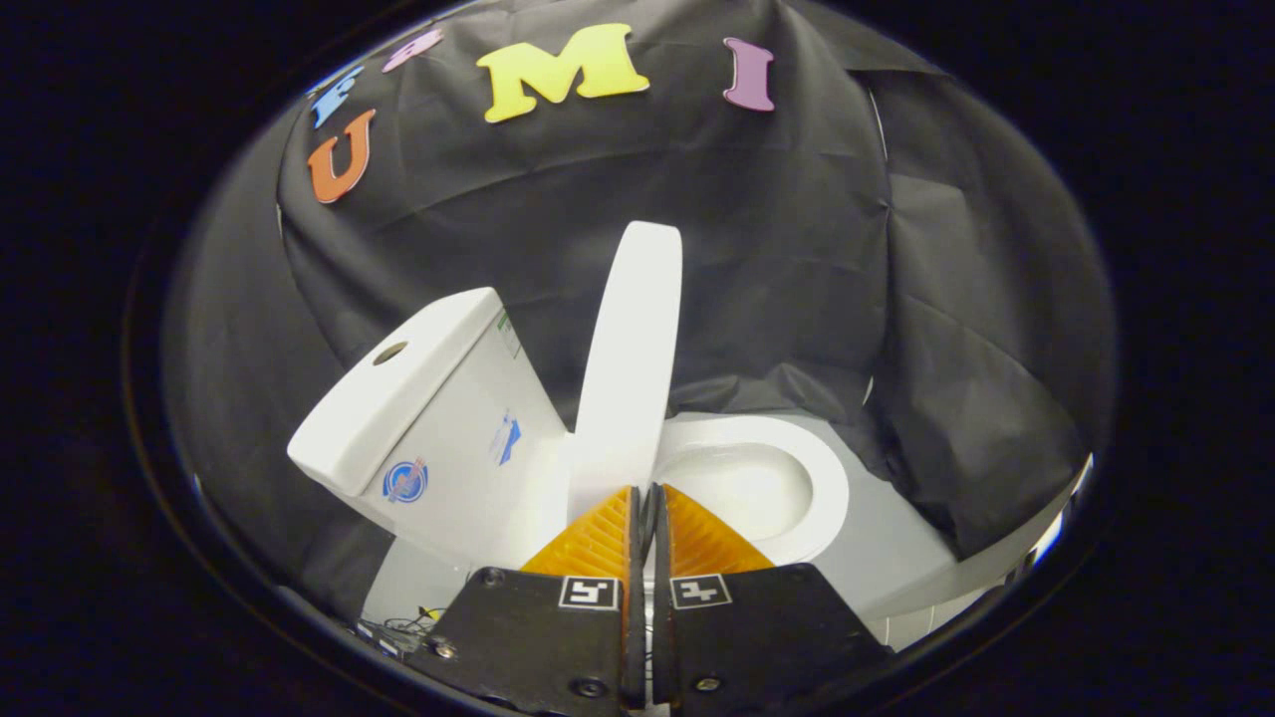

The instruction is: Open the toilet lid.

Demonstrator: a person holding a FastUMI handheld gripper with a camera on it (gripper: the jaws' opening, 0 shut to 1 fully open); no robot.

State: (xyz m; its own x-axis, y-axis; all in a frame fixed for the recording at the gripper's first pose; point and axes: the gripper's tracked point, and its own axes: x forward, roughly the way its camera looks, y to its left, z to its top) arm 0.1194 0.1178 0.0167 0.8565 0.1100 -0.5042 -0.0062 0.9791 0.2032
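The toilet lid (630, 368) is seen raised almost upright, edge-on, just ahead of the hand-held gripper (645, 495) and a little to the side of its closed fingertips. It is tilted back toward the cistern (438, 418), which is placed beyond and beside the fingers on the lid's far side; the lid is presumably kept standing because its weight is carried past the hinge and toward the tank. The flush-button hole (389, 353) is visible on the tank cover.

The fingers of the hand-held gripper are pressed together with no gap that can be made out, and nothing is held between them. Whether their tips touch the lid's lower edge cannot be told; they are seen very near its base. A closed pair is probably used here as a single blunt pusher, since a lid is more easily nudged up than pinched.

On the other side of the fingers, the seat ring (797, 468) and the open bowl (742, 488) are left exposed, so the task is judged essentially done. The toilet is backed by black cloth (777, 259).
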